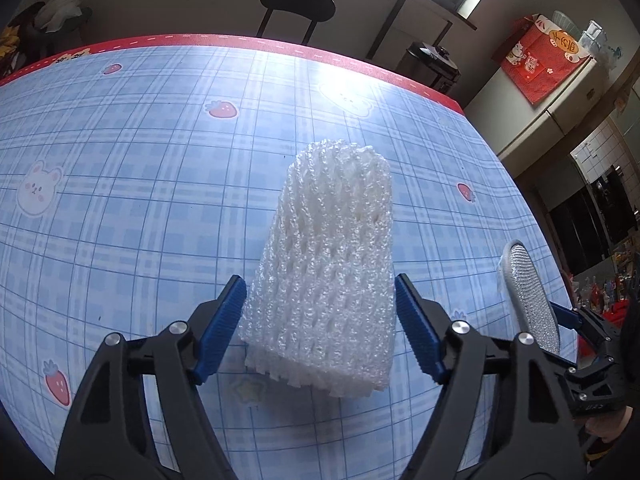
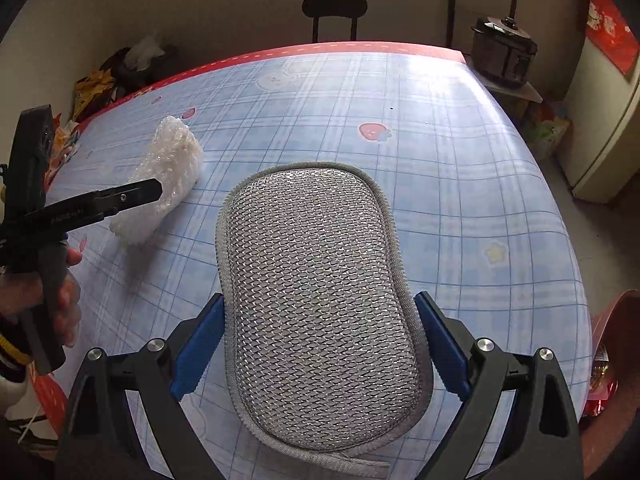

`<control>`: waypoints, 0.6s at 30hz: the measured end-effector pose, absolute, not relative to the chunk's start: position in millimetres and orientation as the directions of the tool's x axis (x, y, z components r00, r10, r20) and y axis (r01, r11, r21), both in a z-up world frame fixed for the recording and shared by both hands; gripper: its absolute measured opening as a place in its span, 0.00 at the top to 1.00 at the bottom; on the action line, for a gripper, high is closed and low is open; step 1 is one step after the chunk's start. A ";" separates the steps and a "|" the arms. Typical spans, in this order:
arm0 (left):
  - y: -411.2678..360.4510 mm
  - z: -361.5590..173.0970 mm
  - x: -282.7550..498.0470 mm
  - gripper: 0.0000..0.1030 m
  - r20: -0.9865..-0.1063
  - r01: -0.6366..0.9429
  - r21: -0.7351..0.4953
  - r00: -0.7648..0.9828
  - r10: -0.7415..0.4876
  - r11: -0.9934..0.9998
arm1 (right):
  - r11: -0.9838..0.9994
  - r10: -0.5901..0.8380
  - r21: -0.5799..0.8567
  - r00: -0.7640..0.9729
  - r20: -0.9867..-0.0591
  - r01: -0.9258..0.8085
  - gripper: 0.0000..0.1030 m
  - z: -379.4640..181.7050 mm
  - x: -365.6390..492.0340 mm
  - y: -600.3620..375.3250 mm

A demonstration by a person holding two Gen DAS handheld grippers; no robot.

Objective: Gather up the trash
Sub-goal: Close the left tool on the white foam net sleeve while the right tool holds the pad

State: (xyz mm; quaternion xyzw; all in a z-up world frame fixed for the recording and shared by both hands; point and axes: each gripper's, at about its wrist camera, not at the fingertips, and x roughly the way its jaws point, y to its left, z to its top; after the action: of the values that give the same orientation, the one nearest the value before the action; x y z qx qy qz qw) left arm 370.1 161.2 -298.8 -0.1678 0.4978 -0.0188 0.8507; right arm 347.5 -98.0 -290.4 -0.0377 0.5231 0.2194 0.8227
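The left gripper (image 1: pixel 320 328) straddles a white foam net (image 1: pixel 326 272) lying on the blue plaid tablecloth (image 1: pixel 120 200) — its blue pads (image 1: pixel 224 320) sit just beside the net on either side, jaws open, not clearly pressing it. The right gripper (image 2: pixel 320 344) is clamped on a grey mesh scrubber (image 2: pixel 316 300), held above the cloth with both pads against its edges. In the right view the net (image 2: pixel 164 176) lies to the left, near the table's red border (image 2: pixel 320 46). A black chair (image 1: pixel 297 4) stands beyond the far edge.
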 end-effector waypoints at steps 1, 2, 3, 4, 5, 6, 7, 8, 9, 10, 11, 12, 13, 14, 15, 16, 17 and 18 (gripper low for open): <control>161.0 -299.0 369.5 0.33 -0.840 -0.137 -0.304 0.505 -0.198 0.943 | 0.903 0.319 0.165 0.363 -0.875 -0.396 0.12 -287.9 345.7 -100.2; 162.0 -298.8 368.1 0.35 -0.839 -0.137 -0.306 0.507 -0.199 0.942 | 0.905 0.318 0.164 0.369 -0.873 -0.392 0.12 -285.7 344.3 -102.6; 162.7 -298.0 366.4 0.40 -0.838 -0.135 -0.306 0.509 -0.199 0.942 | 0.907 0.320 0.167 0.374 -0.871 -0.387 0.12 -283.6 343.1 -106.3; 162.5 -297.1 363.3 0.44 -0.837 -0.133 -0.303 0.511 -0.197 0.943 | 0.908 0.323 0.171 0.379 -0.867 -0.383 0.12 -281.0 341.6 -108.8; 162.3 -295.3 361.6 0.47 -0.834 -0.129 -0.302 0.515 -0.196 0.945 | 0.909 0.327 0.175 0.385 -0.863 -0.378 0.12 -278.4 339.9 -111.4; 162.5 -293.0 359.0 0.52 -0.831 -0.123 -0.303 0.520 -0.199 0.945 | 0.910 0.329 0.178 0.390 -0.860 -0.375 0.12 -276.1 337.8 -113.4; 163.7 -290.4 355.2 0.57 -0.827 -0.117 -0.303 0.525 -0.200 0.946 | 0.910 0.331 0.180 0.395 -0.857 -0.373 0.12 -273.6 336.0 -115.6; 163.8 -287.7 352.2 0.59 -0.825 -0.112 -0.300 0.530 -0.198 0.947 | 0.910 0.333 0.181 0.400 -0.854 -0.372 0.12 -271.3 334.2 -117.4; 164.1 -285.4 349.6 0.61 -0.823 -0.109 -0.299 0.532 -0.198 0.948 | 0.910 0.334 0.181 0.404 -0.851 -0.372 0.12 -269.2 332.2 -119.5; 164.5 -283.3 346.4 0.63 -0.820 -0.105 -0.301 0.535 -0.202 0.948 | 0.910 0.335 0.180 0.409 -0.849 -0.373 0.12 -267.0 329.9 -121.2; 164.4 -281.0 342.7 0.63 -0.817 -0.100 -0.300 0.540 -0.202 0.949 | 0.910 0.336 0.178 0.414 -0.846 -0.375 0.12 -264.7 327.5 -122.6; 164.5 -278.7 338.7 0.64 -0.815 -0.097 -0.297 0.544 -0.199 0.950 | 0.910 0.336 0.175 0.421 -0.843 -0.376 0.12 -262.2 325.1 -122.6; 165.1 -276.3 334.1 0.64 -0.811 -0.094 -0.298 0.550 -0.200 0.950 | 0.910 0.337 0.174 0.428 -0.839 -0.377 0.12 -259.2 322.4 -123.8; 166.0 -273.6 328.7 0.65 -0.806 -0.094 -0.302 0.557 -0.202 0.949 | 0.909 0.340 0.174 0.434 -0.834 -0.378 0.12 -256.1 319.9 -124.8; 166.9 -270.5 323.6 0.65 -0.802 -0.096 -0.305 0.563 -0.201 0.948 | 0.909 0.344 0.176 0.441 -0.829 -0.378 0.12 -252.7 317.4 -126.2; 168.3 -267.0 317.7 0.65 -0.797 -0.102 -0.310 0.570 -0.200 0.945 | 0.909 0.347 0.177 0.449 -0.823 -0.378 0.12 -249.0 313.9 -126.9; 170.2 -262.8 312.5 0.66 -0.791 -0.107 -0.320 0.577 -0.204 0.941 | 0.908 0.351 0.178 0.457 -0.817 -0.379 0.12 -244.9 310.8 -127.6; 171.4 -257.5 307.1 0.66 -0.784 -0.111 -0.329 0.586 -0.206 0.938 | 0.907 0.355 0.179 0.466 -0.810 -0.380 0.12 -240.5 307.5 -129.0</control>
State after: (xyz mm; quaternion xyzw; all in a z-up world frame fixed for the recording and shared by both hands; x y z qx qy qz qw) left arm 307.1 171.4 -257.5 -0.1745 0.4540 -0.0270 0.8734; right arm 307.5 -129.0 -240.5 -0.0135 0.4698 0.2148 0.8561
